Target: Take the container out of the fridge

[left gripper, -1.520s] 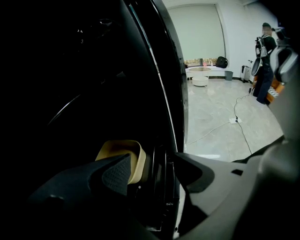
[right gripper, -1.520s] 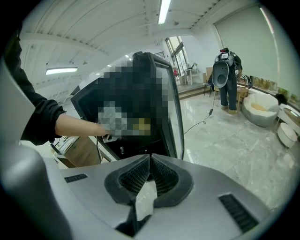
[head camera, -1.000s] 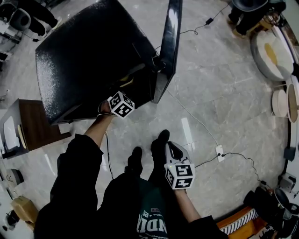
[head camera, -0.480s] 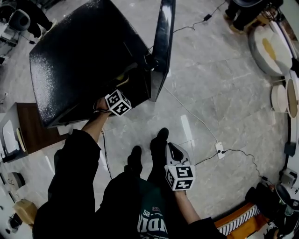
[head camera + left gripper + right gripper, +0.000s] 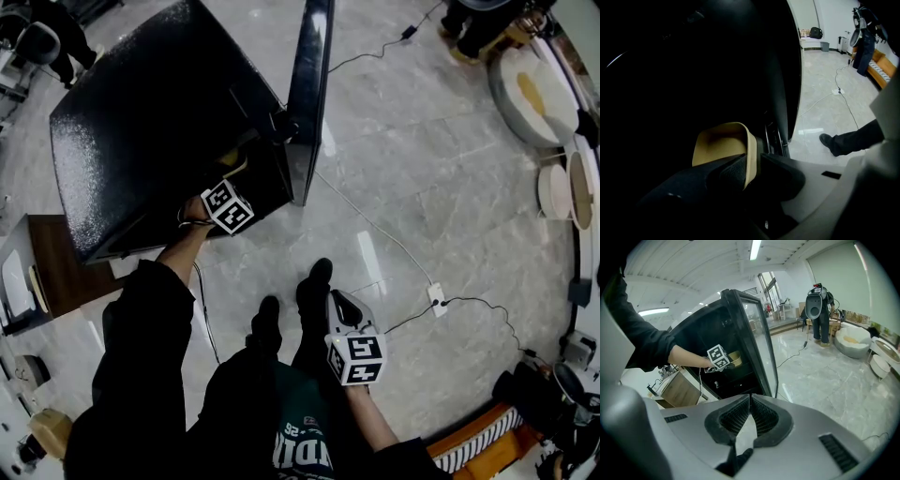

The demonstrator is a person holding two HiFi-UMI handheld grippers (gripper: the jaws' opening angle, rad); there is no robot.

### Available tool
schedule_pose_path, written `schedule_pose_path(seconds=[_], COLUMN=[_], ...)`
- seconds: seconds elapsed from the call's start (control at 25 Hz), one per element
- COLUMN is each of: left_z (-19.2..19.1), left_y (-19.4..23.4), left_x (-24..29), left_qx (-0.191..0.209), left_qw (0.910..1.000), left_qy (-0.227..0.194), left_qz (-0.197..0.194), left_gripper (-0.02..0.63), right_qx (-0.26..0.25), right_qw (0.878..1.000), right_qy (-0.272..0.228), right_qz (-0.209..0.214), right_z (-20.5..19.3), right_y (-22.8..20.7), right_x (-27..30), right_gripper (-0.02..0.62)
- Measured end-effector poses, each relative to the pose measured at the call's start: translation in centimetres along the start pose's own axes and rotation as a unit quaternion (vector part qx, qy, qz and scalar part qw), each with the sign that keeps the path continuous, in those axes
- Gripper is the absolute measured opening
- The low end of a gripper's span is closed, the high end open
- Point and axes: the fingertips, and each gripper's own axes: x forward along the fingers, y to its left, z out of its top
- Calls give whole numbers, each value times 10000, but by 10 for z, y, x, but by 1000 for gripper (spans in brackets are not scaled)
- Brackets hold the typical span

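Observation:
A black fridge (image 5: 141,122) stands on the floor with its door (image 5: 307,94) swung open. Inside it sits a tan container (image 5: 719,145), seen as a pale sliver (image 5: 236,164) in the head view. My left gripper (image 5: 752,161) reaches into the opening. Its jaws have just been closing, and the pads now pinch the container's near wall between them. From the head view only its marker cube (image 5: 228,206) shows at the fridge's edge. My right gripper (image 5: 750,401) is shut on nothing and hangs by the person's legs (image 5: 339,305), well away from the fridge.
A power strip (image 5: 437,300) with cables lies on the marble floor to the right. A wooden cabinet (image 5: 56,253) stands left of the fridge. Round white furniture (image 5: 553,103) is at the far right. A person (image 5: 820,310) stands in the distance.
My left gripper has sunk slightly further into the fridge opening. My right gripper has stayed where it was.

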Motion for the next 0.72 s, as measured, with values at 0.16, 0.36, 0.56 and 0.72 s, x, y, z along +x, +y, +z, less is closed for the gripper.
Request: schedule_pose_path(seconds=[0.16,0.36,0.56,0.72], left_z=[-3,-3,-7,-8], left_y=[0,-6,-9,-9], left_x=[1,-4,-10,-19], left_qx=[136,224,227,211], left_qw=[9998,9996,9996,9995], left_qy=[33,17,-5,-80], left_qz=[153,147,179,227], left_gripper=[47,43,38,32], right_qx=[60,72,38,16], right_qw=[10000,10000,10000,9999], right_qy=[10,-40,-69,-102], right_qz=[-25,-34,-17,11], right_z=[-3,-1,0,0], right_y=[-3,-6,-1,5], right_x=[-1,-3,-3,-5], right_gripper=[35,35,35,37])
